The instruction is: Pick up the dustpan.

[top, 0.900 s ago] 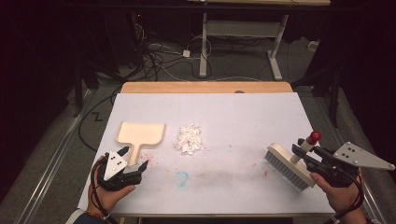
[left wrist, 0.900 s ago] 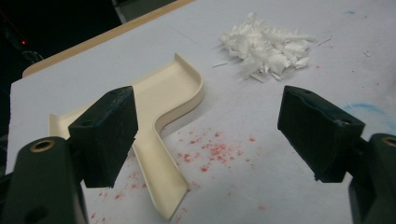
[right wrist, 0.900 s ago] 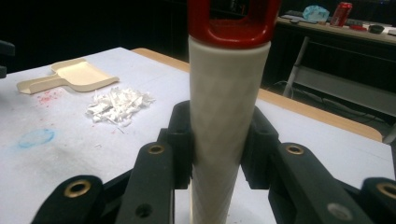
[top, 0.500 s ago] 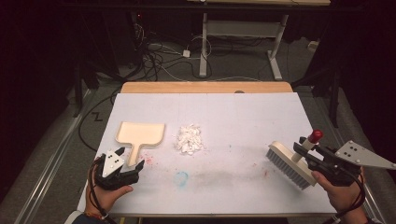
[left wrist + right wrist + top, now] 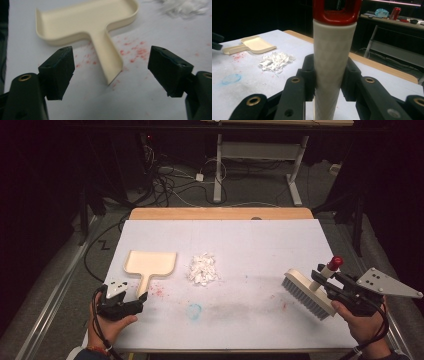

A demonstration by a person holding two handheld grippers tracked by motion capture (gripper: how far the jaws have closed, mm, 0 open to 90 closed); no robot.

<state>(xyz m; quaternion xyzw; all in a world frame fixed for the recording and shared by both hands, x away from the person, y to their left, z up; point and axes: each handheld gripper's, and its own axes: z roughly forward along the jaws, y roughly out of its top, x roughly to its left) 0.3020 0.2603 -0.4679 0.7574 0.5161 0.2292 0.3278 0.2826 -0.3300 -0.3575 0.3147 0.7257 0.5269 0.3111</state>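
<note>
Cream plastic flat dustpan [image 5: 150, 264] lies just left of the white paper-shred pile [image 5: 202, 269]; left gripper [image 5: 110, 65], fingers wide, straddles its handle and must close. Right gripper [image 5: 328, 75] clamps the white-handled scrub brush [image 5: 307, 292].

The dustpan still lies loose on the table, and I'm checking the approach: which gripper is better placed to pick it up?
Left. The left gripper sits with its jaws open, aligned on either side of the dustpan handle's end. The right gripper is far across the table, shut on the brush.
</note>
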